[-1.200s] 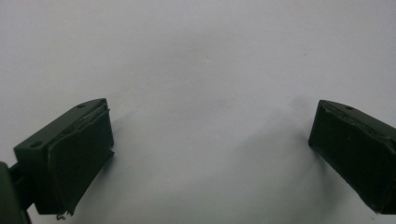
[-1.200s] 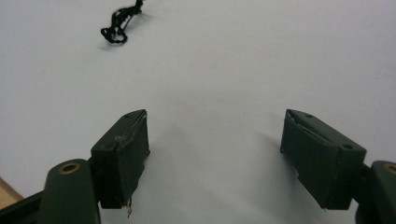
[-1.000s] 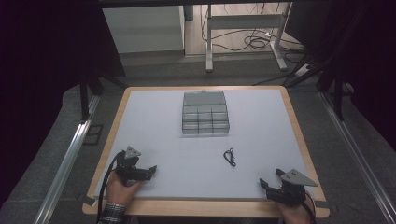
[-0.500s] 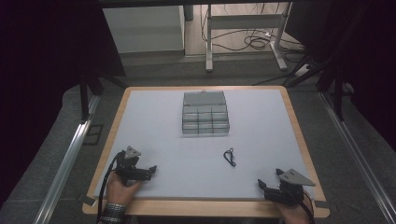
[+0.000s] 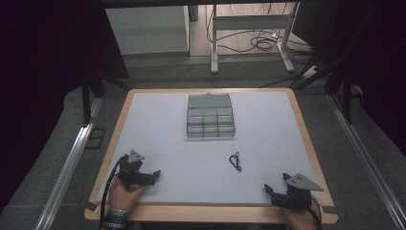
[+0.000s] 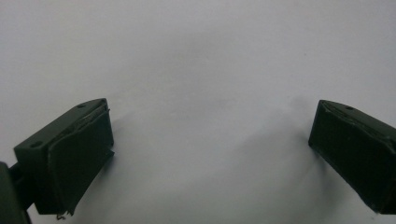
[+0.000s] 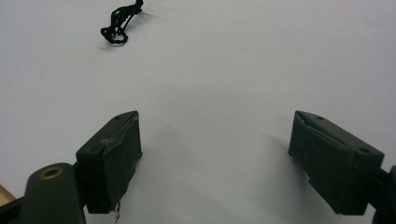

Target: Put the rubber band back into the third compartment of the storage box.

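The black cord [image 5: 235, 161] lay bunched on the white mat [image 5: 158, 120], well ahead of the right gripper [image 5: 275, 190] and off to its left, nothing between the jaws. It looked thin and limp: a grab from too high would likely close on air, and a grab too low would likely scrape the pads on the mat and push the cord aside. A loose loop could also snag on one finger and drag.

Right gripper sat low at the near edge, jaws spread wide and empty, having just opened a little further. Left gripper [image 5: 152, 175] rested near the mat's near left corner, jaws also wide, bare mat between them. The clear compartment box [image 5: 210, 116] stood beyond the cord, well apart from both.
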{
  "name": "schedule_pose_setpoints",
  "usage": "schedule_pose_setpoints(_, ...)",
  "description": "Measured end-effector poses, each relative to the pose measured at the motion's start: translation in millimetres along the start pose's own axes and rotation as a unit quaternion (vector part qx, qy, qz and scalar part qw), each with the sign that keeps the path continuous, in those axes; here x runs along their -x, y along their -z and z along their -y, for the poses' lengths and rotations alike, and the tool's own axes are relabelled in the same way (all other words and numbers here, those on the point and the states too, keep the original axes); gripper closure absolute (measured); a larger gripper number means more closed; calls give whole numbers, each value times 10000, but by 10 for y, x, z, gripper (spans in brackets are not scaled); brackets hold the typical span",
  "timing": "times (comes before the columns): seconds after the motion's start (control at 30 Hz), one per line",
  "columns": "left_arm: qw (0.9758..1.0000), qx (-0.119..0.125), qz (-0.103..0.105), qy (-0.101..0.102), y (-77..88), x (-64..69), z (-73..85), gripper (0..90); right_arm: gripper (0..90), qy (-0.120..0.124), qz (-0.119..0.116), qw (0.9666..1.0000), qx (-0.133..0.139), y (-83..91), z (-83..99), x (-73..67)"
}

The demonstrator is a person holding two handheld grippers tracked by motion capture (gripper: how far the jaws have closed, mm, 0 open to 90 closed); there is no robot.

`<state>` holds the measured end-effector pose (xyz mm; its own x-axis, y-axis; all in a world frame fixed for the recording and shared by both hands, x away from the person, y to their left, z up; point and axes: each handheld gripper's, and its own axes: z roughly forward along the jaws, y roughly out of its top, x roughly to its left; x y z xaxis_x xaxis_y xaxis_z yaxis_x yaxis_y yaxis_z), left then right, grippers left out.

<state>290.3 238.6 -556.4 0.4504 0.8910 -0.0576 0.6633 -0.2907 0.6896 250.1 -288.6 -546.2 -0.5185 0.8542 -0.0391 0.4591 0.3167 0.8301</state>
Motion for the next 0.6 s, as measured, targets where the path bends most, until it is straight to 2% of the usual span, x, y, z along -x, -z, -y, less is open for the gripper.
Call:
schedule_pose_setpoints(0.3,10000,0,-3,3,0,1,0,0,170,-29,45,9999,-94,-2,-29,-12)
schedule_pose_setpoints(0.57,10000,3,-4,5,0,2,1,0,201,-2,117,9995,-300,16,-84,-24)
schedule_pose_setpoints(0.6,10000,2,-4,4,0,2,0,0,215,-77,96,9994,-337,28,-97,-19)
